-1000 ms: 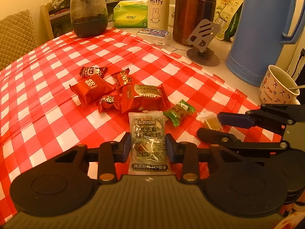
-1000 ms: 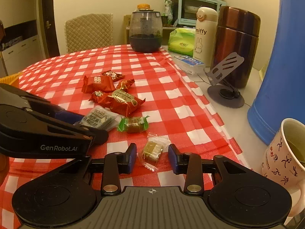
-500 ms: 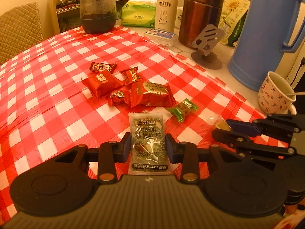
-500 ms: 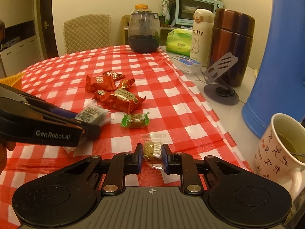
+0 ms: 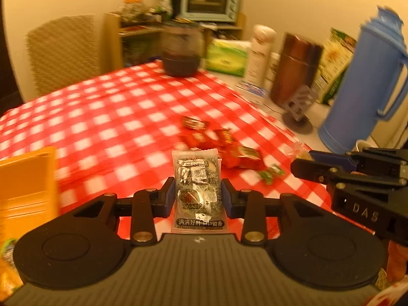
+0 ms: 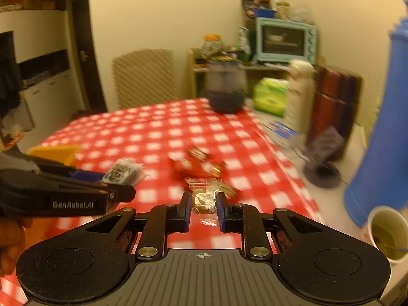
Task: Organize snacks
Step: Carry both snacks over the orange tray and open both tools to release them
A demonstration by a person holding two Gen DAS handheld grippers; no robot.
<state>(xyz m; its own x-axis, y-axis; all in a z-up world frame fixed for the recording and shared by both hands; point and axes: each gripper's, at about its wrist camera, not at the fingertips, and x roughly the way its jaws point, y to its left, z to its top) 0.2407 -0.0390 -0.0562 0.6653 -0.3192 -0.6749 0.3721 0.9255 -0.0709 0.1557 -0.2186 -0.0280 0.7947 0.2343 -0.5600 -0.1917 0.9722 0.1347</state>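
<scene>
Both hand-held grippers are tilted downward over the counter, which is covered in a red-and-white checked cloth, and both are clear of its surface, side by side. The left hand-held gripper points toward the far end of the counter; in the right wrist view it shows side-on at the left edge, with part of a hand below its black body. The right hand-held gripper shows in the left wrist view as a dark shape at the right edge. The left one pinches a silver-and-black foil snack packet with printed characters along a dark band at its near end; the packet stands lengthwise between the blue-padded fingers, which press on its two long edges, leaving the jaws only partly closed. The right one is pressed nearly together on a small clear-wrapped candy with a brownish-yellow piece inside and a crimped transparent edge sticking out past the fingertips. Both held snacks hang above the cloth, not touching it. Farther out on the cloth lies a blurred cluster of red-wrapped snacks, with a small green-wrapped candy near its right side. An orange container sits at the left edge of the counter. At the right stand a blue thermos jug and a patterned cup of yellowish liquid.
</scene>
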